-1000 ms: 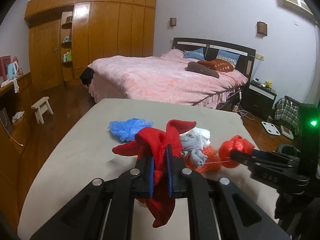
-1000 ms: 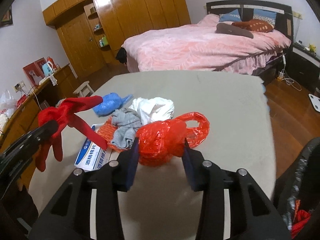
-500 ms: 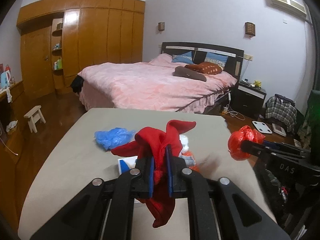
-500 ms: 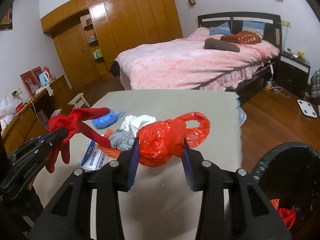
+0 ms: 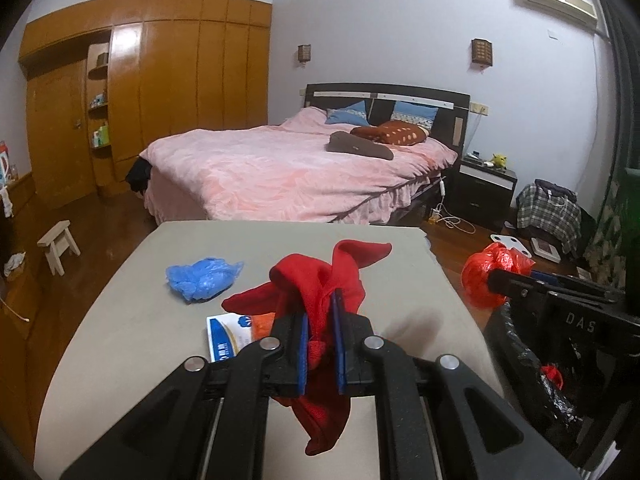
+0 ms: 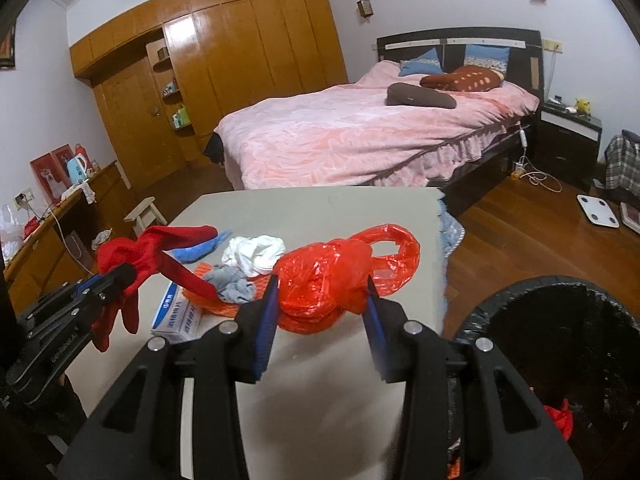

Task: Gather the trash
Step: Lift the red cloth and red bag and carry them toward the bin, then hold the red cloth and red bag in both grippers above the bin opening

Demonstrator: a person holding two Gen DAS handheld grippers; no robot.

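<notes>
My left gripper point(image 5: 320, 300) is shut on a red glove point(image 5: 316, 276), which hangs limp above the beige table point(image 5: 128, 320); the same red glove point(image 6: 132, 252) shows at the left of the right wrist view. My right gripper point(image 6: 320, 284) is shut on a crumpled red plastic bag point(image 6: 328, 276), held above the table's right edge. That red plastic bag point(image 5: 486, 276) appears at the right of the left wrist view, over the black-lined bin point(image 5: 532, 364). The bin point(image 6: 560, 340) opens at lower right with red trash inside.
On the table lie a blue plastic wad point(image 5: 200, 276), a white cloth point(image 6: 256, 252), a grey rag point(image 6: 234, 284) on orange netting, and a blue-and-white box point(image 6: 176, 316). A pink bed point(image 6: 360, 136) stands behind; a small stool point(image 5: 58, 246) and wooden cabinets are left.
Both grippers rose and drew back toward the right with their loads. The red bag left the pile and now hangs near the bin, which has come into view.
</notes>
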